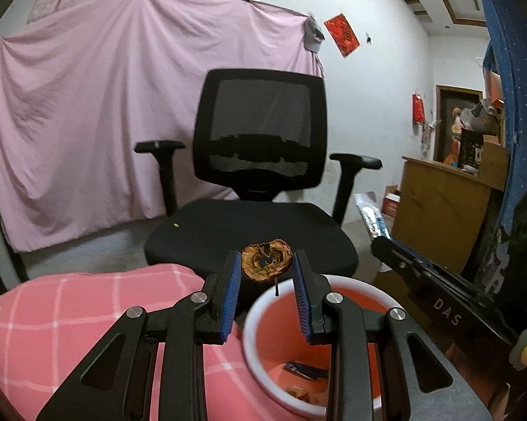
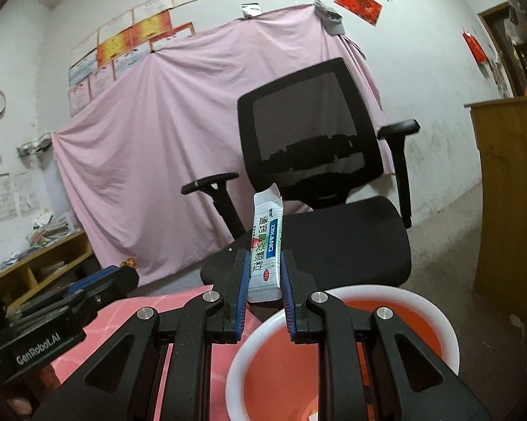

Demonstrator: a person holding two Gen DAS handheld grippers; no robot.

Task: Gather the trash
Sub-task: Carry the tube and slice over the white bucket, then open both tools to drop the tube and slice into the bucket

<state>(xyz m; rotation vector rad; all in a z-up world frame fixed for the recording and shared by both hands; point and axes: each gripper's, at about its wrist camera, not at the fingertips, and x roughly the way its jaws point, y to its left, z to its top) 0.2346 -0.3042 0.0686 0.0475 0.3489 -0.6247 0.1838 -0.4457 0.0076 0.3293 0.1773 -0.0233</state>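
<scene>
My left gripper (image 1: 266,263) is shut on a dried brown fruit peel (image 1: 266,260), held above the near rim of an orange bin with a white rim (image 1: 252,310). Bits of trash (image 1: 305,370) lie at the bin's bottom. My right gripper (image 2: 265,270) is shut on a white sachet with blue and green print (image 2: 266,245), which stands upright between the blue pads, just left of the same bin (image 2: 337,293). The right gripper's body shows in the left wrist view (image 1: 446,291), and the left gripper's body shows in the right wrist view (image 2: 52,319).
A black mesh office chair (image 1: 256,161) stands right behind the bin. A pink checked cloth (image 1: 70,315) covers the surface to the left. A pink sheet (image 1: 87,105) hangs on the back wall. A wooden cabinet (image 1: 439,217) stands at the right.
</scene>
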